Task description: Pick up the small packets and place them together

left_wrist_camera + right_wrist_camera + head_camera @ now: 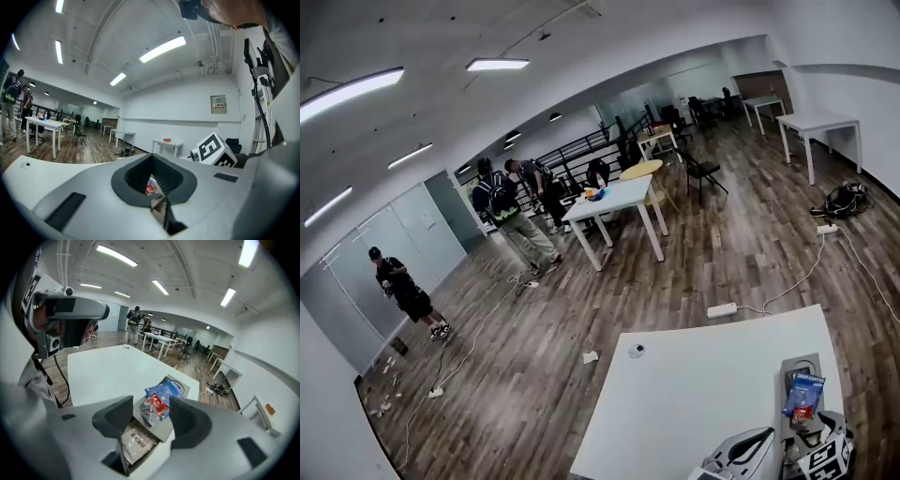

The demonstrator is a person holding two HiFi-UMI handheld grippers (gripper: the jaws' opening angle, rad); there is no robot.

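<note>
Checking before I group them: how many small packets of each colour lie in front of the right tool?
Blue printed packet: 1
Red-and-clear packet: 1
Silvery printed packet: 1
Total: 3

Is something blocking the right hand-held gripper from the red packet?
Nothing visible does. The right hand-held gripper has its jaws apart, and the red packet lies uncovered, partly on the blue packet, just beyond them.

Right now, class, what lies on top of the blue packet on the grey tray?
A small red packet lies on the blue packet, covering its near end. What sits beneath the blue packet, besides the grey tray, cannot be seen.
</note>
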